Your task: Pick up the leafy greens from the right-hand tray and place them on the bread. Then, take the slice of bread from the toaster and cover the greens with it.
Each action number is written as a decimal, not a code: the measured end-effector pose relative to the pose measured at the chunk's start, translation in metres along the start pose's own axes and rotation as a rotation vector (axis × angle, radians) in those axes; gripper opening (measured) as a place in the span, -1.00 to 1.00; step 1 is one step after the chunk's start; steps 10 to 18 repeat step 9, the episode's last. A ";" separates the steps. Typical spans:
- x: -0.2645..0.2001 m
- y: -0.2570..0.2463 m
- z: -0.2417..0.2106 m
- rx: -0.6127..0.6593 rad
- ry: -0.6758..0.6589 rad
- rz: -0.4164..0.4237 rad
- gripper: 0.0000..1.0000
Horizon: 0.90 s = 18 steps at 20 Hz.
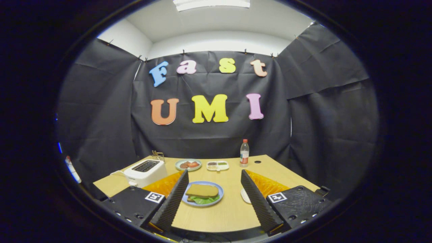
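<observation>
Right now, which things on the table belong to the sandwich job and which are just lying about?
Job: tool, open; blue plate between its fingers; top bread slice; leafy greens; toaster.

Lying about: green plate, divided dish, water bottle.

Fisheye on gripper, level above near table [233, 216] edge, facing forward along fingers [260, 199] toward back wall.
</observation>
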<state>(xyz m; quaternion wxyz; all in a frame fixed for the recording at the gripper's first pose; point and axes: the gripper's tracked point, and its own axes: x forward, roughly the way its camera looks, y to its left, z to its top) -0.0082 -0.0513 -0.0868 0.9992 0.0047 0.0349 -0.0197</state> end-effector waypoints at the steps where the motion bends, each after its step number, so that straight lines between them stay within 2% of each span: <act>1: -0.003 0.001 0.001 -0.005 -0.004 -0.003 0.90; 18: -0.005 0.014 -0.002 -0.032 0.003 -0.007 0.90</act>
